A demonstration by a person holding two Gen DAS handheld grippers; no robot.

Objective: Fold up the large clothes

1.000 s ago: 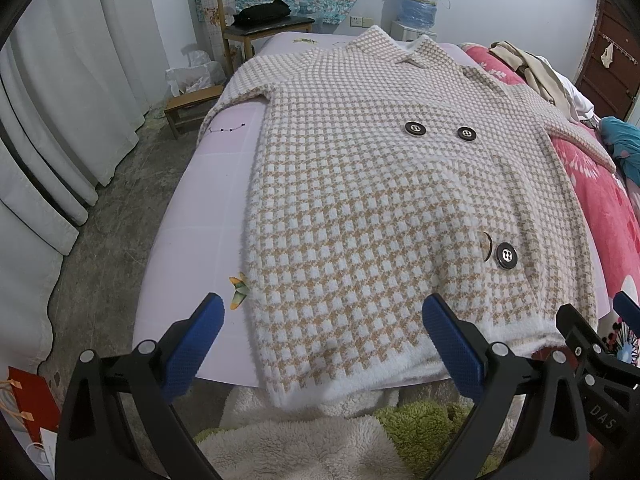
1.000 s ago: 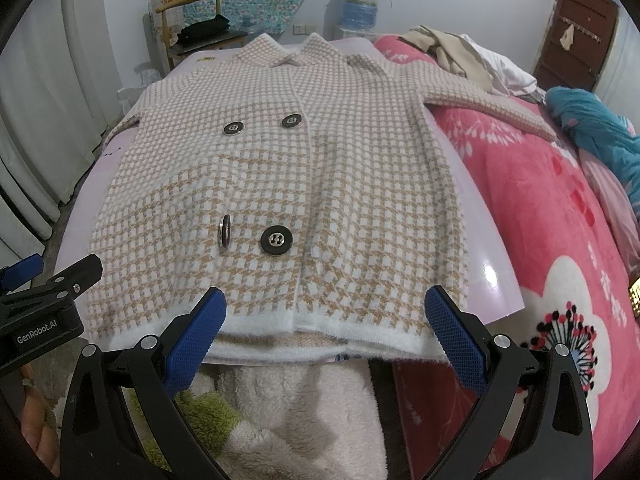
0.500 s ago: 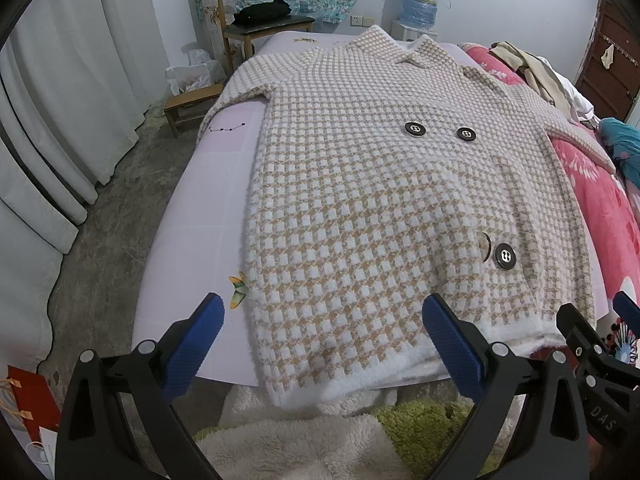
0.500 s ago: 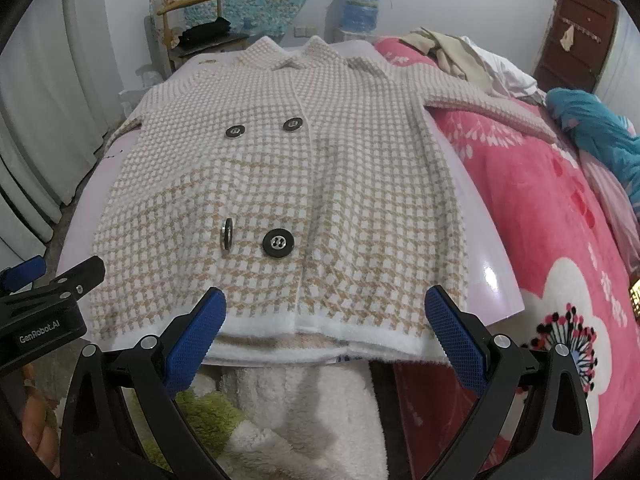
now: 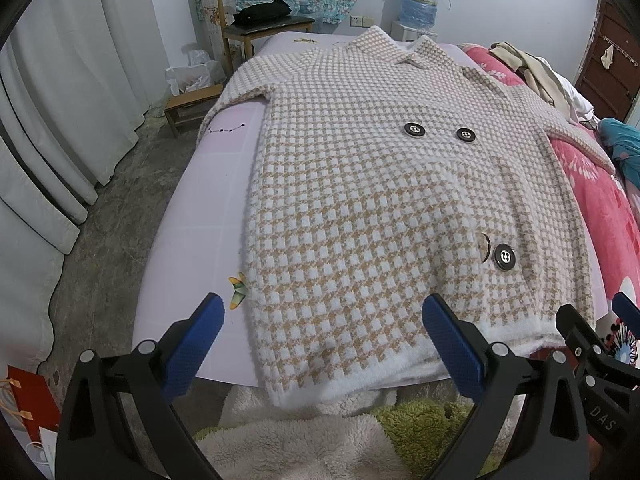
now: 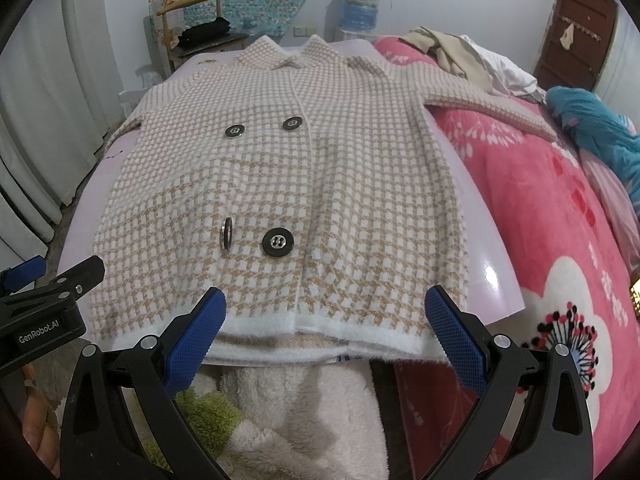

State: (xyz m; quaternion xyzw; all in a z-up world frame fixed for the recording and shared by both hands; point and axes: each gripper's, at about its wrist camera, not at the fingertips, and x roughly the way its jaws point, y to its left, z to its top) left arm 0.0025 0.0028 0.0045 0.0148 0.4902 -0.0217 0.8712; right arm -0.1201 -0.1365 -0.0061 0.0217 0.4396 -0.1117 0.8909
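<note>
A beige-and-white houndstooth coat (image 5: 380,200) (image 6: 288,184) with several black buttons lies face up and spread flat on a lilac board (image 5: 200,208) (image 6: 492,272), collar far, white hem near and hanging over the front edge. One sleeve runs off to the far left, the other stretches right onto the pink bedding. My left gripper (image 5: 320,332) hovers open just before the hem's left part, nothing between its blue pads. Over the hem's right part my right gripper (image 6: 324,328) is likewise open and empty. Each gripper shows at the edge of the other's view.
A pink floral blanket (image 6: 560,240) with piled clothes (image 6: 460,56) lies right of the board. A fluffy white and green rug (image 5: 320,440) is below the hem. A wooden chair (image 5: 256,28), low stool (image 5: 192,108), curtains (image 5: 60,100) and water bottle (image 5: 420,12) stand beyond.
</note>
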